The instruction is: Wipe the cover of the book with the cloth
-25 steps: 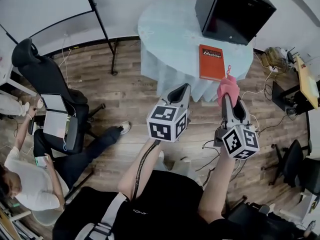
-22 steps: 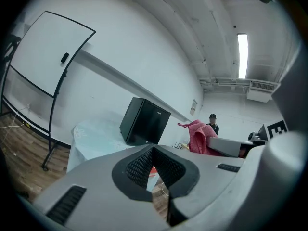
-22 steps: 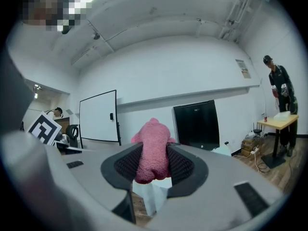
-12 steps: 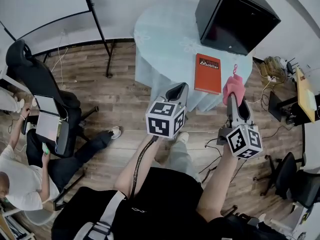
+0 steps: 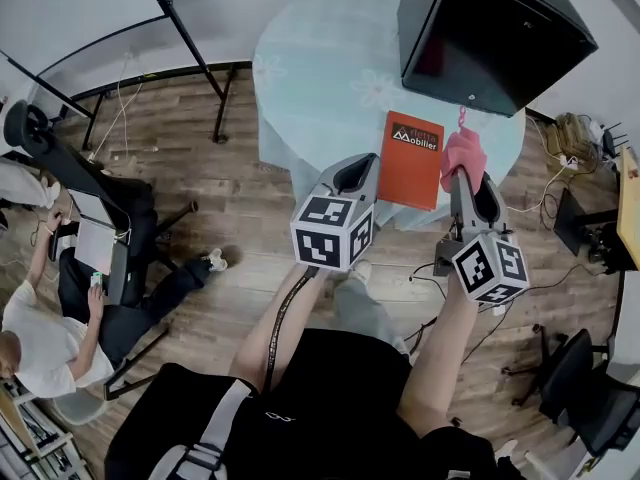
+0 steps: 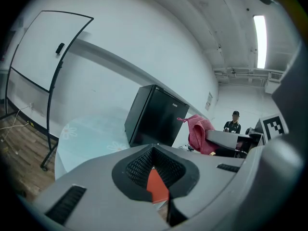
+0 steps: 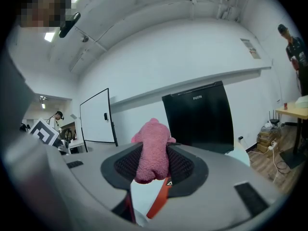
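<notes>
An orange book (image 5: 410,159) lies flat near the front edge of a round table (image 5: 320,78) with a pale blue cloth cover. My right gripper (image 5: 462,171) is shut on a pink cloth (image 5: 463,155), which bunches up between its jaws and hangs just right of the book; the pink cloth (image 7: 152,150) fills the jaw gap in the right gripper view, with a sliver of the book (image 7: 159,201) below. My left gripper (image 5: 355,176) is shut with nothing in it, its tips at the table's front edge, left of the book. The book (image 6: 156,186) shows through its jaw notch.
A black mini fridge (image 5: 490,28) stands on the table behind the book. A whiteboard stand (image 5: 190,58) is at the left. A seated person (image 5: 60,318) and an office chair (image 5: 60,158) are on the wooden floor at left. Cables and a desk (image 5: 625,188) sit at right.
The view has moved forward toward the table. Both grippers have come closer to the book, the right one still carrying the pink cloth.
</notes>
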Tool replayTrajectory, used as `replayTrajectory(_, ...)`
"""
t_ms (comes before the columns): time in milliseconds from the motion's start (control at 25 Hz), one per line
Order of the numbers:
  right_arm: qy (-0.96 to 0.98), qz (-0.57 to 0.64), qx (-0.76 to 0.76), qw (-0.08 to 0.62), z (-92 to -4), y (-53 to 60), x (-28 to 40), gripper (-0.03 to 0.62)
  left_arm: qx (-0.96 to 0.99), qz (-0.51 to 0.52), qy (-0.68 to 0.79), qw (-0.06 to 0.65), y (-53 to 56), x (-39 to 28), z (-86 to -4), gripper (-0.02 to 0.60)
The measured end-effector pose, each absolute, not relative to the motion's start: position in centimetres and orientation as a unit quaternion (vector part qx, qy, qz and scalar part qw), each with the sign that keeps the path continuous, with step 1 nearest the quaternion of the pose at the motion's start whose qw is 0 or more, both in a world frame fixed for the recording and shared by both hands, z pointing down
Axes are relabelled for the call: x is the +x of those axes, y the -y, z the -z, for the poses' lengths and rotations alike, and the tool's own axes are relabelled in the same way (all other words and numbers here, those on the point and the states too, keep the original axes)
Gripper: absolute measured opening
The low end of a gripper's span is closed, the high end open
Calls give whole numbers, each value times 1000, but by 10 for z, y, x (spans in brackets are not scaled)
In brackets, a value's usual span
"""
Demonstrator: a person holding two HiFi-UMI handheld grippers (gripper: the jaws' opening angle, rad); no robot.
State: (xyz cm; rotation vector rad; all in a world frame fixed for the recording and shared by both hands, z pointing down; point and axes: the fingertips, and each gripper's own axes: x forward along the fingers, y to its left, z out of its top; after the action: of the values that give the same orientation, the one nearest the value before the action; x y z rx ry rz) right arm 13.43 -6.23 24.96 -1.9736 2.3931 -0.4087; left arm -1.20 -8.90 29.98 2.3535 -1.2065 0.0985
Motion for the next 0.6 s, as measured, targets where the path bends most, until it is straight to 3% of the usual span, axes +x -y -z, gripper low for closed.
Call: replayTrajectory(600,-821,133,-555,-6,-261,147,147,150,838,-34,494,228,153,26,-303,14)
